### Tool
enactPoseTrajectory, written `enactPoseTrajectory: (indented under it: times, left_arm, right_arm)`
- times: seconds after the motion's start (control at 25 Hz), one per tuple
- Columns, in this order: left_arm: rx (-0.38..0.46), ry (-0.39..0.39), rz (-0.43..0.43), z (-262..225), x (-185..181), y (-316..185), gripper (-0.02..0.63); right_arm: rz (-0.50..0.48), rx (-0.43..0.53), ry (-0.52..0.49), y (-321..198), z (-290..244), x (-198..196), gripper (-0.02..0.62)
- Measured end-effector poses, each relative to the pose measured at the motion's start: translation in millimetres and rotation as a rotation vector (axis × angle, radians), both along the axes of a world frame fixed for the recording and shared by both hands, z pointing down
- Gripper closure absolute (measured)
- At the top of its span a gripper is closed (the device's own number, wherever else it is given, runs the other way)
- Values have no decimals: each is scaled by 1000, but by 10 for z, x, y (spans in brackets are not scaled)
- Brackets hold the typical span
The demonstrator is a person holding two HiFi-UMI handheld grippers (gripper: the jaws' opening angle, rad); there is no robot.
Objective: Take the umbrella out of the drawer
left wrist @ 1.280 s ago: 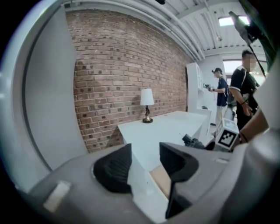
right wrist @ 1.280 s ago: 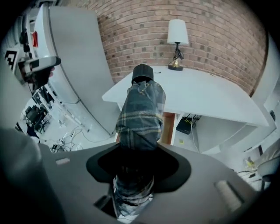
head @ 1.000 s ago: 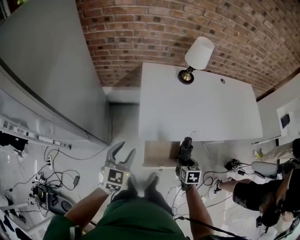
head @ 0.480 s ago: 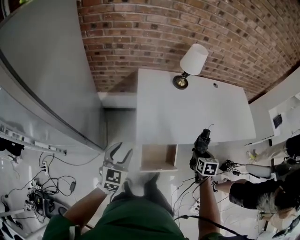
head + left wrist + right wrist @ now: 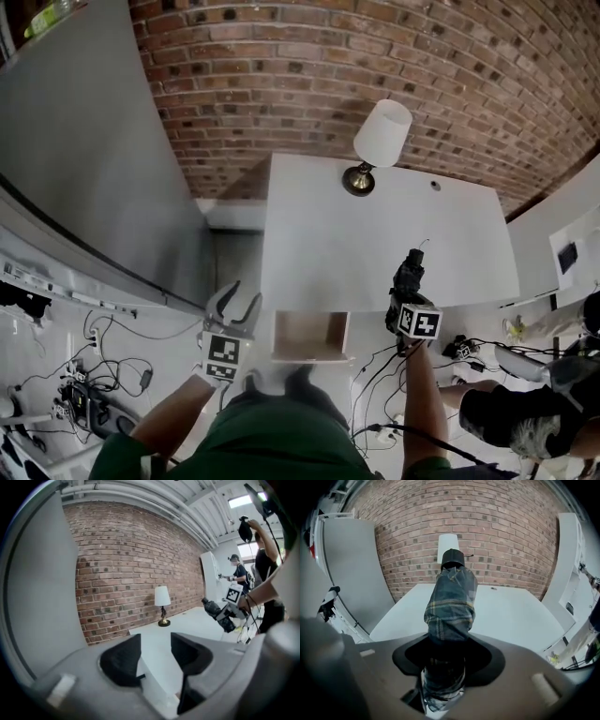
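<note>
A folded dark plaid umbrella [image 5: 451,602] sticks out between the jaws of my right gripper [image 5: 445,657], which is shut on it. In the head view the umbrella [image 5: 408,272] and right gripper [image 5: 405,295] hang over the front right part of the white table [image 5: 319,234]. The drawer [image 5: 309,354] under the table's front edge stands open, showing a bare wooden bottom. My left gripper [image 5: 234,302] is open and holds nothing, just left of the drawer. In the left gripper view its jaws [image 5: 154,654] frame the table's corner, with the umbrella [image 5: 214,611] at the right.
A lamp [image 5: 377,141] with a white shade stands at the table's back edge against the brick wall. A tall grey panel [image 5: 94,169] rises on the left. Cables [image 5: 103,370] lie on the floor at left and right. A person [image 5: 520,412] crouches at the lower right.
My right gripper has carried the umbrella up and to the right, from the open drawer to above the table's front edge. The left gripper has shifted a little beside the drawer, still open.
</note>
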State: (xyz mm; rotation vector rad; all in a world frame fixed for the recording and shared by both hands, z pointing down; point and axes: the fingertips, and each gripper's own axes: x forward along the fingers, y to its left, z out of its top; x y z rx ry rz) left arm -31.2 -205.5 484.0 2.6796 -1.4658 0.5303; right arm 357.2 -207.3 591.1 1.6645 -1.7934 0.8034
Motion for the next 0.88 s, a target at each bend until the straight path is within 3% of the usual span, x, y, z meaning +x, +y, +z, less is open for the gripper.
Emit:
enactPoseTrajectory:
  times: [0.2,0.4,0.88]
  left_arm:
    - [-14,-12,-42,48,248,-164,410]
    - [-37,-9,-108,98,307,-351,410]
    - [-36,0,-166,-9,527,-713,411]
  right_arm:
    - [-53,-49,-21,-455,267,194,403]
    - [-39,-138,-79,-805,602,388,402]
    - [-11,-266,-133,-1139,1158,645,393]
